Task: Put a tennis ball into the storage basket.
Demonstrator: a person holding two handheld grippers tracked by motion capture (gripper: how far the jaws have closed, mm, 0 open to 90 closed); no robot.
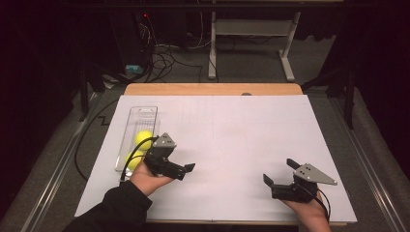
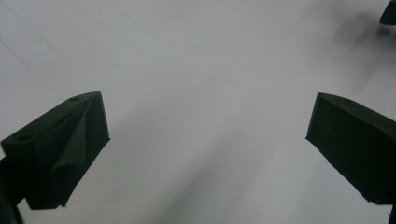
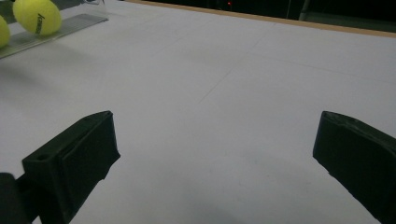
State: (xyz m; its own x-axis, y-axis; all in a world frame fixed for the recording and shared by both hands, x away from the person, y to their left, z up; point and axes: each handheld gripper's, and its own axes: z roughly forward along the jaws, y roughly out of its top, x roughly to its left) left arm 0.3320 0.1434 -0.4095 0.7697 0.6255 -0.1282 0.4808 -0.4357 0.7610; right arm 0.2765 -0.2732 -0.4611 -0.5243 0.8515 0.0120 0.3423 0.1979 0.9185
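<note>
High view first: a clear tray (image 1: 145, 113) lies lengthwise at the left of the white sheet (image 1: 232, 140) that covers the table, and two yellow balls sit in its near half. The farther ball (image 1: 142, 139) shows whole; the nearer ball (image 1: 133, 158) is partly hidden behind the left gripper (image 1: 186, 170) and its cable. The far half of the tray looks bare.

That gripper is held just right of the tray's near end, pointing right toward the middle of the sheet, away from the balls. In the left gripper view its jaws stand wide apart with nothing between them but white sheet. The right gripper (image 1: 279, 173) rests near the right front of the sheet, well apart from the tray, and it too points left and away from the person. Right gripper view: its jaws are spread wide and carry nothing, and far off at the upper left one ball (image 3: 37, 16) lies in the tray (image 3: 70, 25) with the edge of the second ball (image 3: 3, 31) beside it.

As a judgement, both balls lying together in the tray with both tools empty reads either as a placing job done or as a removal not yet begun; the pictures alone do not settle which. No loose ball is seen on the sheet. If balls are to come out, everything is still left, and the left tool is the closer one.
</note>
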